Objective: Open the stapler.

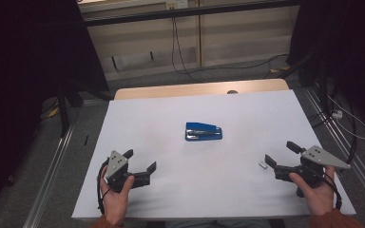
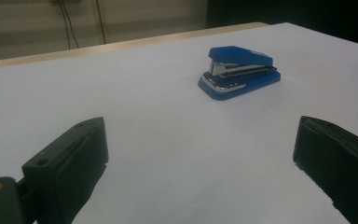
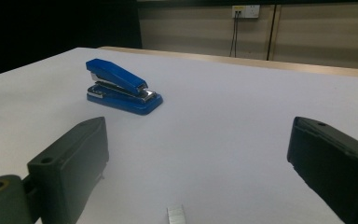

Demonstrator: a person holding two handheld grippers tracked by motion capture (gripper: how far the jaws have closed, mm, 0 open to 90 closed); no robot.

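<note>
Left gripper (image 2: 200,154): jaws spread wide, one at each lower corner, nothing between them.
Stapler (image 2: 239,71): blue with a silver metal strip, closed, flat on the bench, ahead of the jaws and towards the right one, well apart from both.
Bench (image 2: 158,121): white top, with a pale wooden edge along the far side.
Background: a dim wall with cables (image 2: 67,21) hanging down.

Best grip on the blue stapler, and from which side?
Probably across the blue stapler body's two long flat sides at mid-length, coming from above. It lies flat, long axis across the table; the sloping lid offers a poorer hold. Both the left gripper and right gripper are open, apart from it.
</note>
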